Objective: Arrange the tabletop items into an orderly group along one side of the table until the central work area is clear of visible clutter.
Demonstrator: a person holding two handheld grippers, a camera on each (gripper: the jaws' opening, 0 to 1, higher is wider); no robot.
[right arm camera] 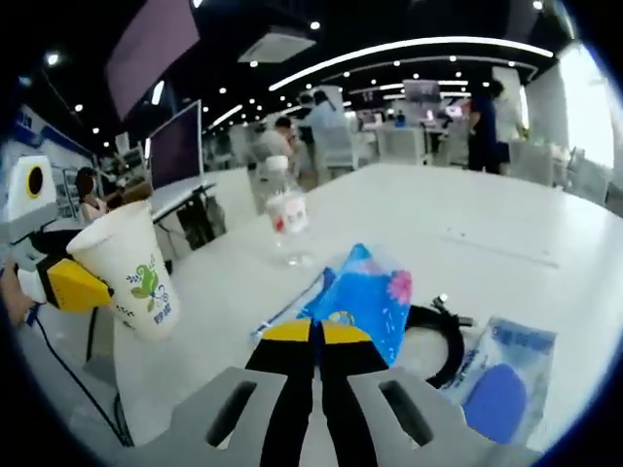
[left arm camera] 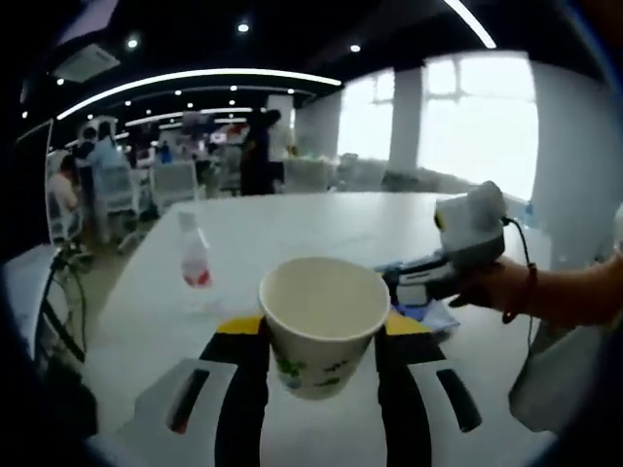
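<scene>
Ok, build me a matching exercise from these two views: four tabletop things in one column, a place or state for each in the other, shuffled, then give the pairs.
Things
1. paper cup
2. water bottle
3. blue packet
4. black cable

Places or states
A. coiled on the table, beside the blue packet
B. standing upright on the table, red label
C. held between the left gripper's jaws, mouth open
D. lying flat just ahead of the right gripper's closed jaws

Pairs: 1-C, 2-B, 3-D, 4-A
</scene>
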